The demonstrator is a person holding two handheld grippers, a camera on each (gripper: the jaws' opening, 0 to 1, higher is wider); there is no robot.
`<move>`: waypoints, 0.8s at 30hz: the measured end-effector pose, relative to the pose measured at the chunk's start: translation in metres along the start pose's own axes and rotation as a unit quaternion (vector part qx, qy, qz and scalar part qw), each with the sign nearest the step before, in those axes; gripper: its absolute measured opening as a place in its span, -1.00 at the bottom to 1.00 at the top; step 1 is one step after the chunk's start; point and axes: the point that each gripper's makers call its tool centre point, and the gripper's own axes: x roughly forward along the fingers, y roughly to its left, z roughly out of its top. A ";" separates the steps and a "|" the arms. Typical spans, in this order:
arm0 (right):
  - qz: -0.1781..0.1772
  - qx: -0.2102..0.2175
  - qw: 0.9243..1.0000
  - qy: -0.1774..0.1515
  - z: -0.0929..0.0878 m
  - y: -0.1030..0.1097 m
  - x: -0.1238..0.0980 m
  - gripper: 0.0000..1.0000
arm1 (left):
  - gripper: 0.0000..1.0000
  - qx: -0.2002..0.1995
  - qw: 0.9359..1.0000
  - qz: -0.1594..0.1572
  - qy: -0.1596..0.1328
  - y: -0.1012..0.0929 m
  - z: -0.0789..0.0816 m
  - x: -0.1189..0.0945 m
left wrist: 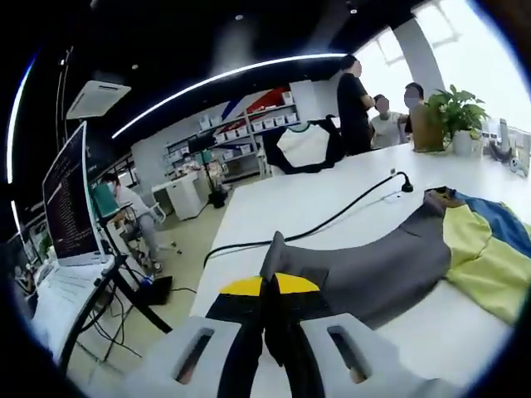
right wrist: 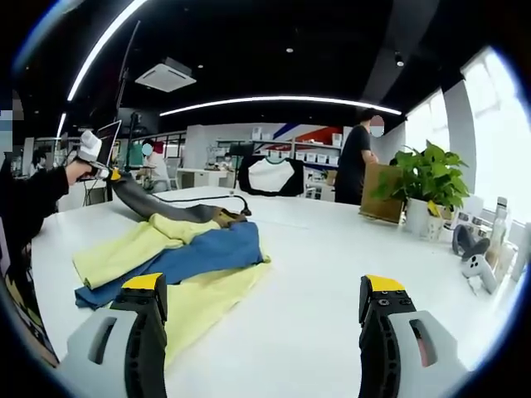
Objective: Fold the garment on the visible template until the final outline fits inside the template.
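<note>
The left gripper [left wrist: 267,311] is pinching the grey sleeve [left wrist: 373,269] of the garment [right wrist: 166,249], jaws closed tight on the cuff. In the right gripper view it is raised off the white table [right wrist: 332,274], so the sleeve is stretching taut back to the body. That lift probably frees the sleeve to be swung over the body for a fold.

The hand [right wrist: 79,170] carrying it is reaching out far to the left of the right gripper [right wrist: 261,332].

The right gripper is hovering with jaws wide apart, gripping nothing. The yellow and blue body is lying bunched on the table just ahead and left of its jaws.

No template outline can be made out.
</note>
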 end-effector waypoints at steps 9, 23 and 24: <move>-0.005 0.001 1.000 0.006 -0.004 -0.004 0.001 0.99 | -0.95 0.000 0.999 0.004 0.036 0.006 -0.030 0.021; -0.009 0.005 1.000 0.012 -0.008 -0.005 -0.001 0.99 | -0.95 -0.023 0.996 0.001 0.084 0.005 -0.063 0.035; -0.009 0.005 1.000 0.012 -0.009 -0.005 -0.001 0.99 | -0.95 -0.026 0.996 0.000 0.085 0.006 -0.064 0.035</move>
